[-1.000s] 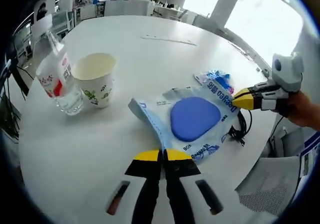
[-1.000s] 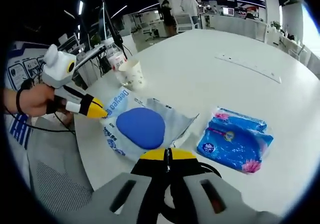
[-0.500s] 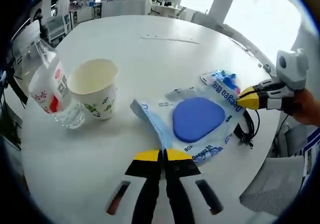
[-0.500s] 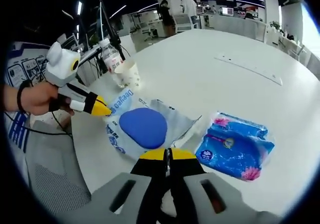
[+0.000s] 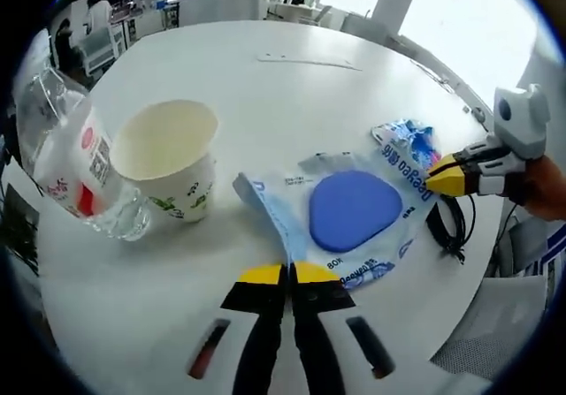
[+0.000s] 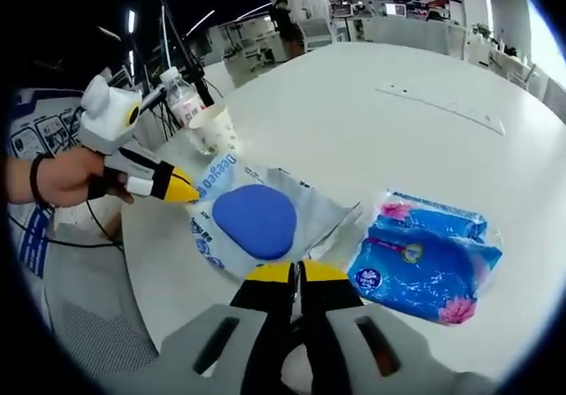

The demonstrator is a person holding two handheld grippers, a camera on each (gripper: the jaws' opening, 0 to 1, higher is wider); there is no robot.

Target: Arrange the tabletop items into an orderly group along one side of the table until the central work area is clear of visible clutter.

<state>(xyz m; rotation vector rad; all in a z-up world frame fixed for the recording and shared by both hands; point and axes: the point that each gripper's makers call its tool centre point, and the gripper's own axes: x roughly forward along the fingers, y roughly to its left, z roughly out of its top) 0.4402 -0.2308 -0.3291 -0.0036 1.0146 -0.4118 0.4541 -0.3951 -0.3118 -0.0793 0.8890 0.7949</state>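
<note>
- Left gripper (image 5: 287, 274): black jaws with yellow tips, red mark on one jaw.
- Right gripper (image 6: 296, 273): grey body, black jaws with yellow tips.
- Hand (image 6: 62, 178): dark wristband.

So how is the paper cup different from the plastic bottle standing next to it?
The paper cup is opaque cream with a green leaf print, while the plastic bottle is clear with a red and white label. The cup is open at the top and looks empty inside; the bottle narrows to a neck with a white cap, seen in the right gripper view. The bottle stands taller than the cup. Both stand upright, side by side, on the white table.
</note>
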